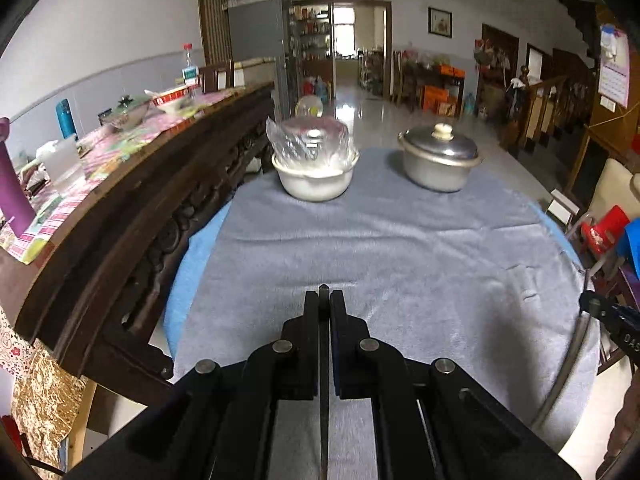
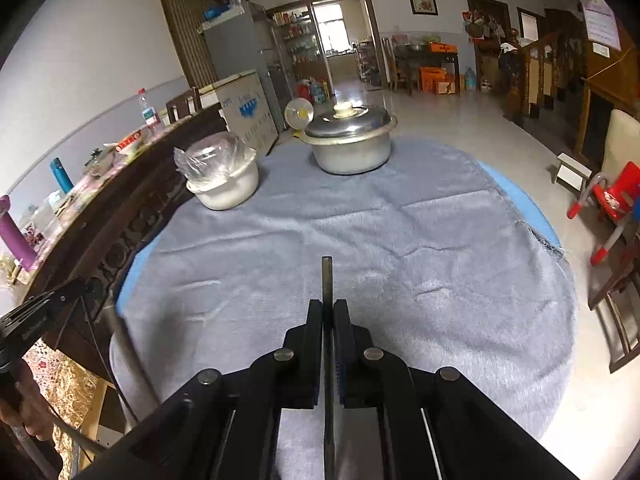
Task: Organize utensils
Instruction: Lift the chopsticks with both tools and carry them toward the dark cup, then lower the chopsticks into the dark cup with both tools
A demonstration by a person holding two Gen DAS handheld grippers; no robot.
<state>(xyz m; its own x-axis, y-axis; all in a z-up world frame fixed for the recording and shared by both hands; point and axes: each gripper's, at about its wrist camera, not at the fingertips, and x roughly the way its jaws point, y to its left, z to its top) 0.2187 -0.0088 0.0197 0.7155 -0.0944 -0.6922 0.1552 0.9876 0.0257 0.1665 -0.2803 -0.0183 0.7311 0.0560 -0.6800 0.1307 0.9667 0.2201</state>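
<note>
Over on the left, the black left gripper [image 1: 324,300] has its jaws pressed together on a thin dark metal strip [image 1: 323,380], seen edge-on, its pointed tip poking just past the fingertips. Looks like a flat utensil, though I cannot tell which kind from this angle. The risk here: the pinch sits on a narrow, slick edge, so any twist of the wrist could let it swivel or slide out onto the grey fleecy cloth [image 1: 400,240].

Ahead stand the white bowl with a crinkled clear plastic cover [image 1: 315,164] and, to its right, the lidded silver metal pot [image 1: 438,160], well apart from the grippers. Swing the strip in carelessly and it could snag that plastic.

On the right, the black right gripper [image 2: 328,304] pinches a second flat metal piece with a squared tip [image 2: 327,280], which juts further out, so more leverage, more chance of slipping.
</note>
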